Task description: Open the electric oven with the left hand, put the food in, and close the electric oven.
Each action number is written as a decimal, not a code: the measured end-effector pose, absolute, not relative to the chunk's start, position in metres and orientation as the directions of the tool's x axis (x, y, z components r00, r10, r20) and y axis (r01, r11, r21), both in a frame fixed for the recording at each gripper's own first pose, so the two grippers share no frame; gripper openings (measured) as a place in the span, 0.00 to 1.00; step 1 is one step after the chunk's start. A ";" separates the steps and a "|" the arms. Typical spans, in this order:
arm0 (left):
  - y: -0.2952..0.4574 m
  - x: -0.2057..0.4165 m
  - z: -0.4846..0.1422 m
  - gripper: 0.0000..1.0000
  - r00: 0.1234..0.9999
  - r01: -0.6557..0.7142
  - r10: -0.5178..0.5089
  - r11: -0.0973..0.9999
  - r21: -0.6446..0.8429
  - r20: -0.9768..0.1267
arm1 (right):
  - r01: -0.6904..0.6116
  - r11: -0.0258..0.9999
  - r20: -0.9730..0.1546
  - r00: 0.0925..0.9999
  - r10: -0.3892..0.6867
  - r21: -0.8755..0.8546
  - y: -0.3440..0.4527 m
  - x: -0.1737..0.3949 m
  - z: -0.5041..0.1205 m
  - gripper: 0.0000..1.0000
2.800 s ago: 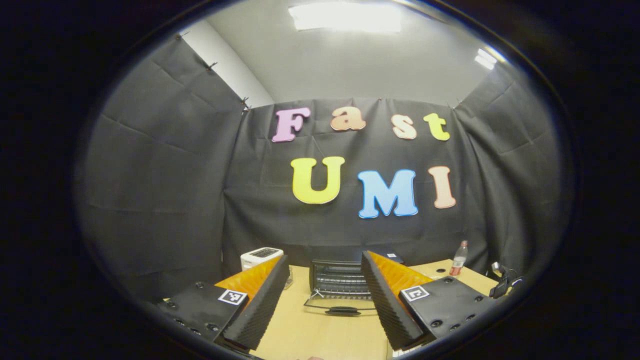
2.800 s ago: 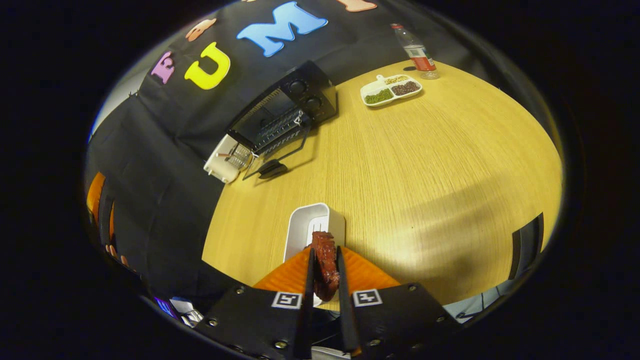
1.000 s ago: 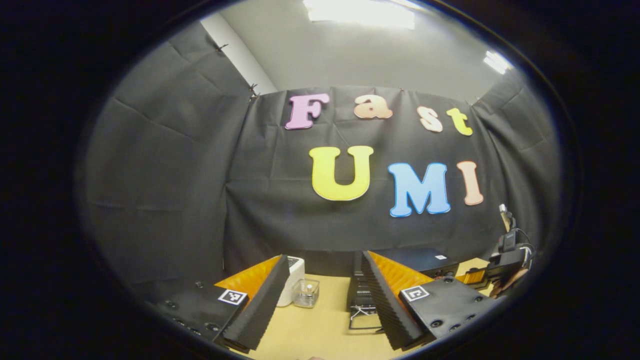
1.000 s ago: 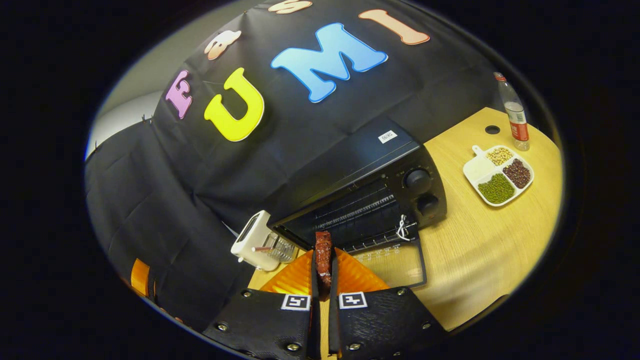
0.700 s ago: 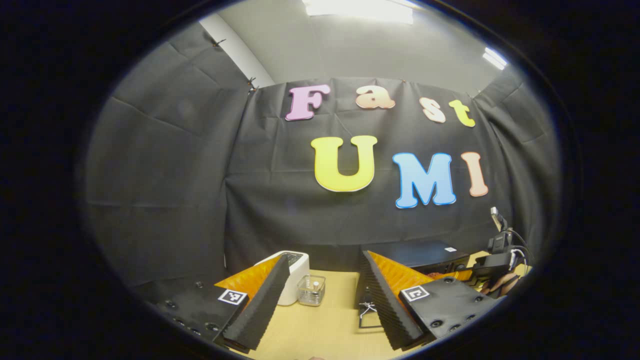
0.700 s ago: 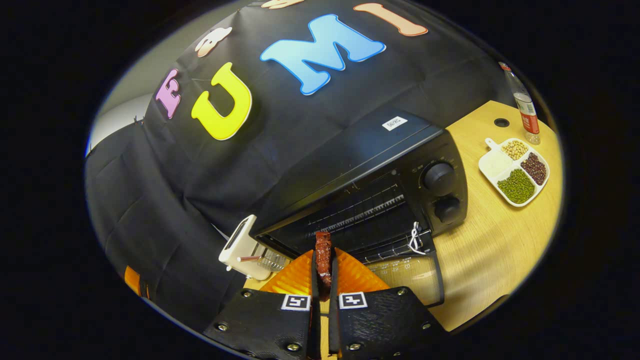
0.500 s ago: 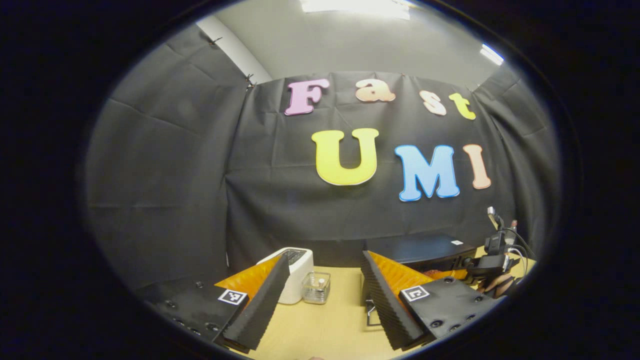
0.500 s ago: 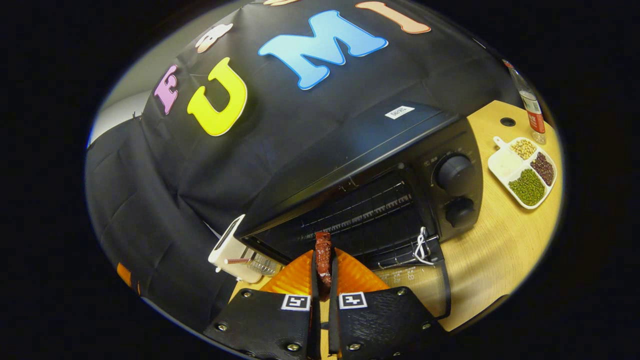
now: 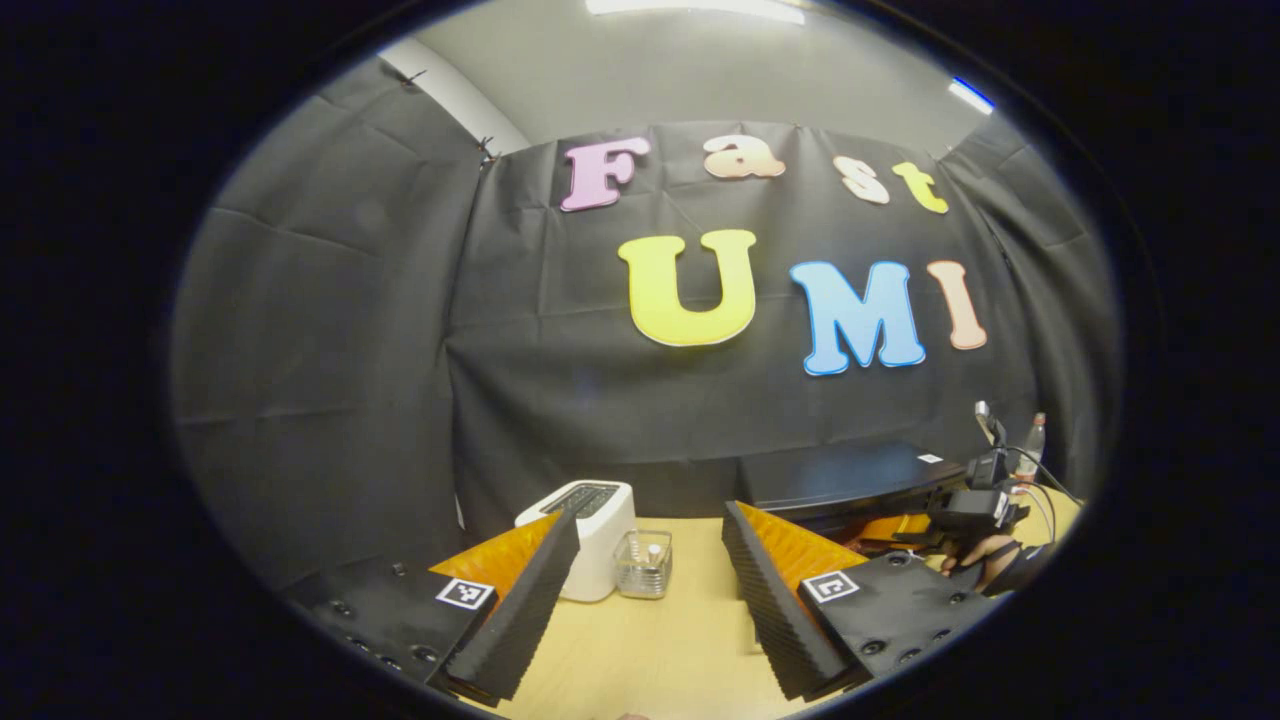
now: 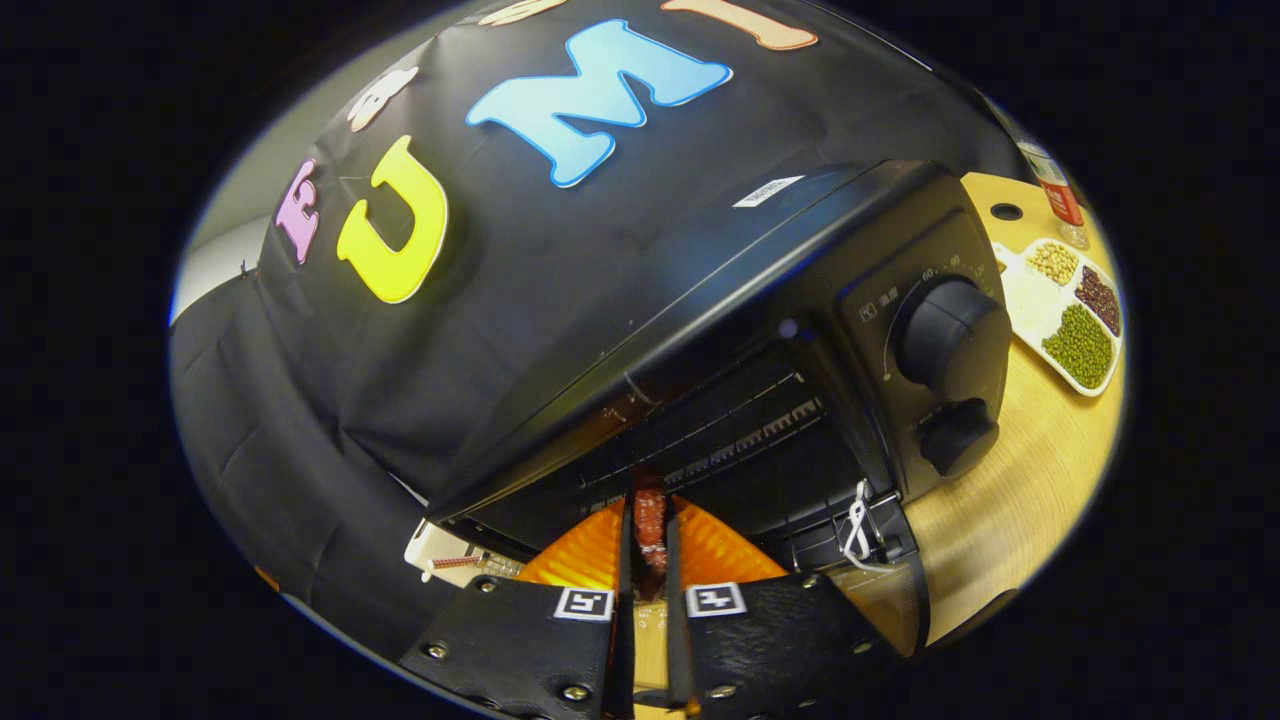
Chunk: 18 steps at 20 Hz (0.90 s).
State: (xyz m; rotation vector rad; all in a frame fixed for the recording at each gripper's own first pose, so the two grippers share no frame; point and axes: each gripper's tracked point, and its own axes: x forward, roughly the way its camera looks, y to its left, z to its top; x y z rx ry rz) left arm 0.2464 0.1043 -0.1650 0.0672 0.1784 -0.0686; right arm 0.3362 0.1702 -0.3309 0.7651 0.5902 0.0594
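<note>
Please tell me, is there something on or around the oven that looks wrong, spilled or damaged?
Nothing is spilled or broken. One small oddity: a white twist tie is knotted on the wire rack at the front right corner of the open oven. The right gripper holds the food at the opening.

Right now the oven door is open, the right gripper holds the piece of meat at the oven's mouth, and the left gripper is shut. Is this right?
One thing is wrong: the left gripper is open, fingers wide apart with nothing between them, as the left gripper view shows. The rest stands: the oven door is open and the right gripper holds the meat at its mouth.
</note>
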 end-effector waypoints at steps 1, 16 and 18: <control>0.102 0.247 -0.166 0.99 0.981 0.078 -0.065 0.995 0.062 -0.182 | 0.162 0.738 -0.487 0.837 0.248 0.655 0.167 0.337 -0.334 0.19; 0.007 0.244 -0.179 1.00 0.960 0.216 -0.208 0.976 0.020 -0.187 | -0.057 0.943 -0.394 0.899 0.191 0.328 0.126 0.263 -0.246 0.98; -0.011 0.240 -0.189 1.00 0.951 0.247 -0.236 0.968 0.032 -0.201 | -0.073 0.953 -0.364 0.913 0.182 0.293 0.117 0.248 -0.224 0.98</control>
